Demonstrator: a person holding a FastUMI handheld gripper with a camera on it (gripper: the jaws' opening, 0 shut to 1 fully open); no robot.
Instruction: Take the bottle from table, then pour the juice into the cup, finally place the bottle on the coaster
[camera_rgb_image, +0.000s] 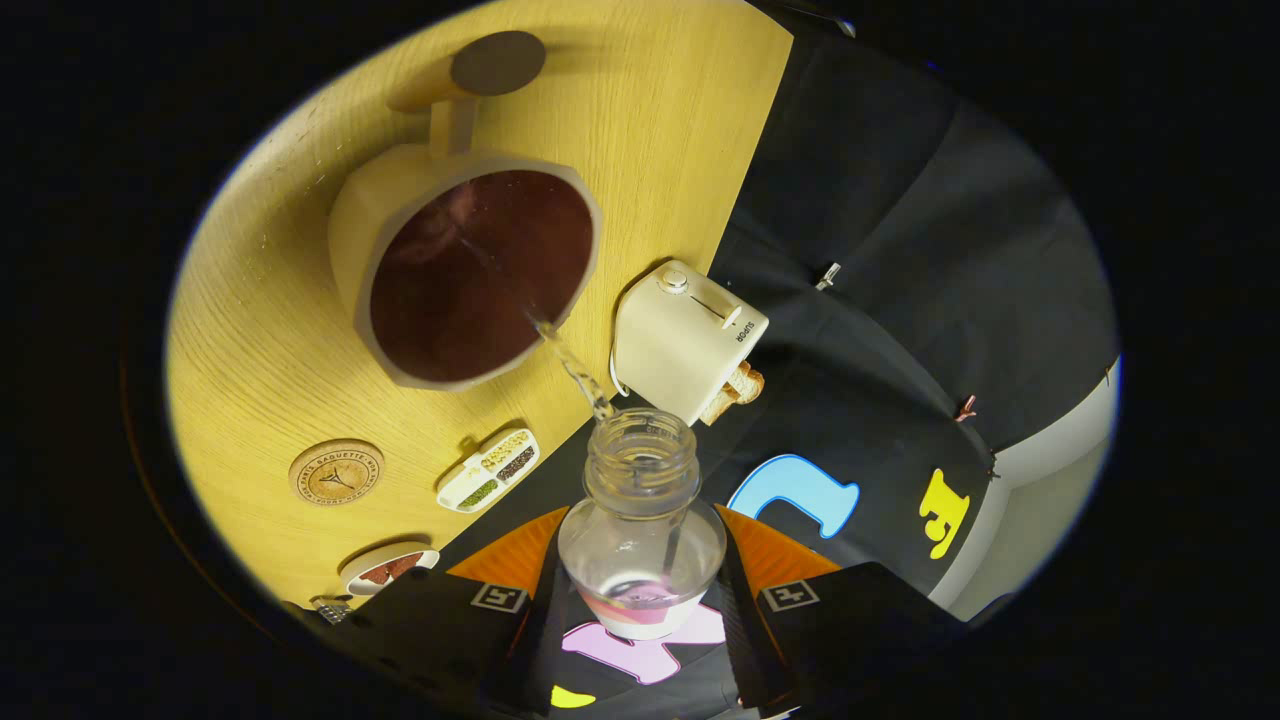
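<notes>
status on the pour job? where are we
Done: the bottle is off the table, held between the gripper fingers, cap off. In hand: the bottle is tipped and a thin stream runs from its mouth into the cup, which already holds dark liquid; the bottle looks nearly empty. Left: stop pouring and set the bottle on the round coaster, still bare, beside the cup.

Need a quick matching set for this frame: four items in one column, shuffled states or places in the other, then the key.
Things:
1. bottle
2. cup
3. toaster
4. round wooden coaster

States or places:
A. bread sticking out of it, at the table's edge
B. bare, nothing on it
C. tilted, held between the gripper fingers, thin stream leaving its mouth
D. holds dark liquid, stream landing in it

Pairs: 1-C, 2-D, 3-A, 4-B
</notes>
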